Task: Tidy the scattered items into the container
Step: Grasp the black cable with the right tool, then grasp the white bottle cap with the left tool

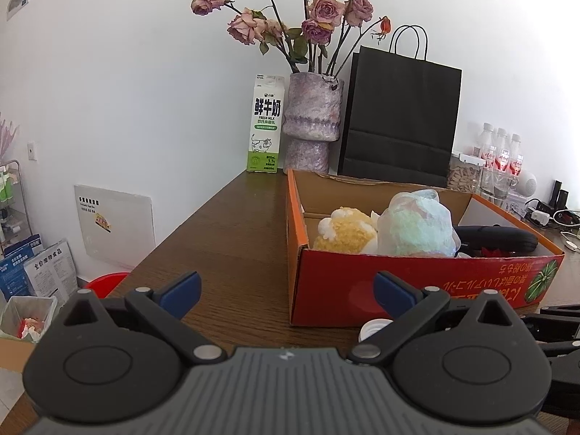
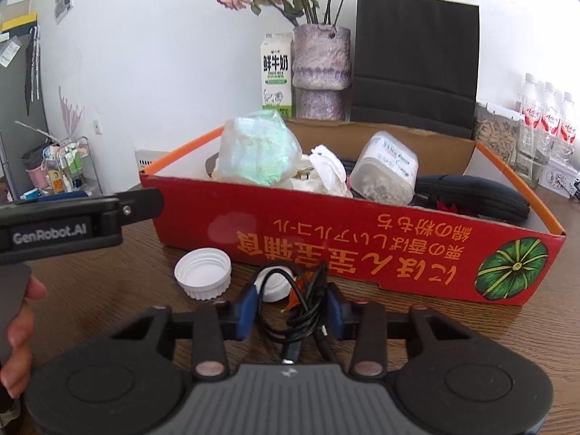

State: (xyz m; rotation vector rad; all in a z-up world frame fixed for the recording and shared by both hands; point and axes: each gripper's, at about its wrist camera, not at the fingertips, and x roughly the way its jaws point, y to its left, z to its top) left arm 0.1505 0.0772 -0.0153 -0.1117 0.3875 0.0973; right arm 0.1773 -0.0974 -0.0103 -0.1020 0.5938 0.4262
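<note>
On the wooden table (image 2: 453,330) sits the red cardboard box (image 2: 326,243), its long printed side facing both cameras. Against the wall behind it stand a black paper bag (image 1: 400,119), a mottled purple vase (image 1: 311,119) of faded roses, and a milk carton (image 1: 264,125). Inside the box lie a bundle wrapped in clear plastic (image 2: 259,148), a yellow plush toy (image 1: 344,232), a clear lidded tub (image 2: 386,172) and a dark pouch (image 2: 475,195). Just in front of the box, the right gripper (image 2: 290,311) has its blue pads closed onto a tangled black cable (image 2: 304,308) — the loops bunch up between them, low over the table. Beside it lie two white bottle caps (image 2: 203,272), the smaller partly behind the cable. The left gripper (image 1: 286,295) holds nothing, its jaws spread wide — it hovers off the box's left corner.
</note>
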